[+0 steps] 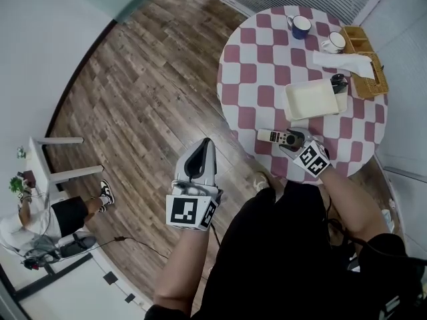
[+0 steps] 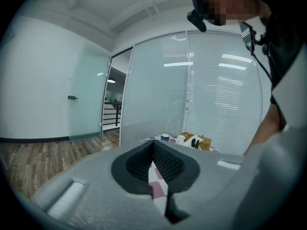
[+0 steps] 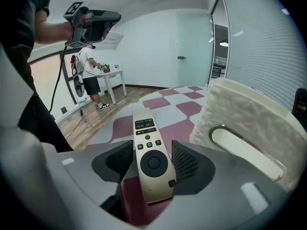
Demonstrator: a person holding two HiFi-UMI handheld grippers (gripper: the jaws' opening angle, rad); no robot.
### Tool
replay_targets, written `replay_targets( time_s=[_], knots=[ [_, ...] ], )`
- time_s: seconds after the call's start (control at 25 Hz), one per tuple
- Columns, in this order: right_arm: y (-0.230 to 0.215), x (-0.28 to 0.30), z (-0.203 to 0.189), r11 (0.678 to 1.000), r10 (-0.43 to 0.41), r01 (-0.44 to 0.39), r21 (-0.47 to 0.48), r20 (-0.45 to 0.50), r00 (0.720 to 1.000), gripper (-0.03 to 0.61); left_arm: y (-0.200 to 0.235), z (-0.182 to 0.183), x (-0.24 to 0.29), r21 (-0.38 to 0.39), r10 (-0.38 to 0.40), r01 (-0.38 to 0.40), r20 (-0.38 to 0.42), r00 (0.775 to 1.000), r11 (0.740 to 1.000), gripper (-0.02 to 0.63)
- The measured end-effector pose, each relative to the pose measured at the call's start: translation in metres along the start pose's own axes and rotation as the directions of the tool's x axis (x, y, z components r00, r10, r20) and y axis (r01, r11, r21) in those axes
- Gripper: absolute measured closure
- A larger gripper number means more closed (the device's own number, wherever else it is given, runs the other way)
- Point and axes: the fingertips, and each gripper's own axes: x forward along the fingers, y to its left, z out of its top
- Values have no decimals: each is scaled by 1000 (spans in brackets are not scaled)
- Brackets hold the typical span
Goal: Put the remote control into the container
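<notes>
One remote control [image 1: 275, 137] lies flat and buttons up on the checked table [image 1: 263, 55], near the edge closest to me. It is short of the white container [image 1: 308, 99], which sits further in toward the middle.

Long axis: in the head view it runs across the picture, left to right. In the right gripper view it runs straight away from the camera, in line with the jaws, so the two pads face its long sides. That alignment is what the coming grasp turns on, and I judge it good.

Nearer hand: the right gripper [image 3: 152, 153] is down at the table and straddles the remote at the round dial, toward its near end. The jaws stand moderately apart. The pads [image 3: 184, 161] flank the body; the one on the right of that view is just beside the edge, and the opposite one shows a clear gap. I read this as not yet clamped, with nothing held.

The left gripper [image 2: 154, 150] is off the table over the wood floor, well apart from the remote. Its jaws are fully together with nothing between them, and it has no part in this step.

Judgement: the next move is to close across the narrow width, lift, and carry to the container, which the right gripper view shows just beside the remote's far end. Because the hold sits near one end, the far end may droop on lifting.
</notes>
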Motion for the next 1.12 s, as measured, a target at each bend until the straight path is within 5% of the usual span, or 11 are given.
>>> replay_targets(
  time_s=[0.16, 0.4, 0.52, 0.64, 0.76, 0.96, 1.12],
  knots=[
    [-1, 2, -4, 1000, 26, -26, -5, -15, 1000, 336, 2, 3, 4, 4, -6, 6, 1, 1000, 1000, 614],
    [17, -15, -22, 971, 213, -216, -103, -41, 976, 360, -8, 9, 20, 22, -46, 46, 4, 999, 999, 614],
    [13, -30, -39, 962, 237, -245, -123, -79, 968, 360, -13, 10, 27, 25, -61, 61, 4, 998, 998, 614],
    [2, -39, -47, 973, 185, -196, -119, -97, 978, 353, -20, 12, 33, 27, -78, 78, 6, 997, 997, 614],
    [-7, -44, -46, 990, 103, -111, -92, -88, 991, 243, -28, 15, 41, 31, -99, 98, 11, 995, 995, 614],
    [-8, -65, -38, 998, -61, 61, 2, 0, 998, 274, -44, 20, 52, 22, -141, 141, 20, 990, 990, 614],
    [4, -84, -35, 985, -126, 118, 126, 61, 990, 304, -60, -1, 67, 31, -204, 204, -12, 979, 978, 614]
  ],
)
